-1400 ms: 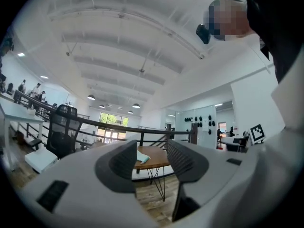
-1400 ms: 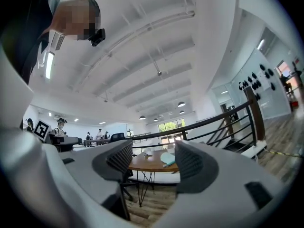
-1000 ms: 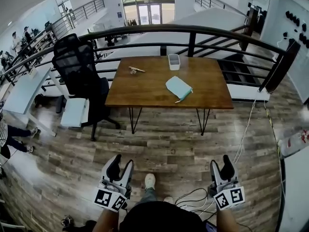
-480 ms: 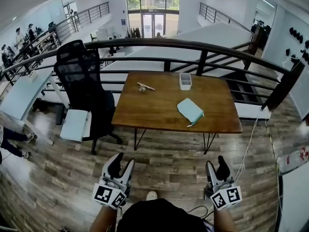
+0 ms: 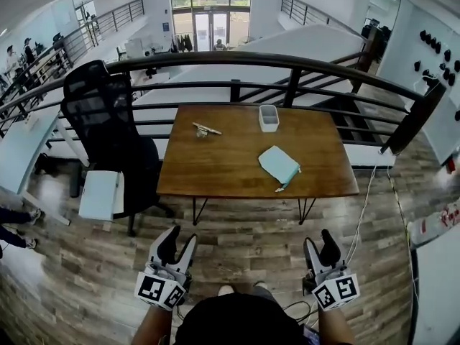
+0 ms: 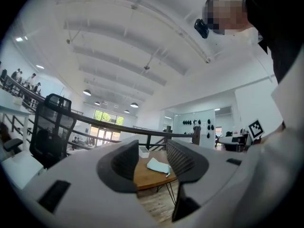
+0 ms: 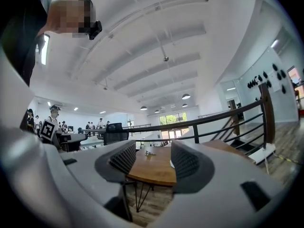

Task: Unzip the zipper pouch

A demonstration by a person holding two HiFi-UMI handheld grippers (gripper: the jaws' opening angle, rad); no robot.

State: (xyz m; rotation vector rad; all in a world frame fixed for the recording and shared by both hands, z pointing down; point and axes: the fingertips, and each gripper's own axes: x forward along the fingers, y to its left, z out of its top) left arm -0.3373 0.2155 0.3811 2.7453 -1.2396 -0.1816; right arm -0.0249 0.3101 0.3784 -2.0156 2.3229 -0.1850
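The teal zipper pouch (image 5: 279,165) lies flat on the right half of the table (image 5: 215,164), near its front edge. Its long axis runs diagonally from far-left to near-right. A white container (image 5: 269,118) stands by the far edge; its contents cannot be made out. Short of the table, the left gripper (image 5: 180,239) is spread and empty. The right gripper (image 5: 320,243) has jaws apart, just closing slightly on nothing.

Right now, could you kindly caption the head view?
Left gripper open, right gripper open but just narrowing, nothing between either's jaws, both well short of the table holding the zipper pouch.
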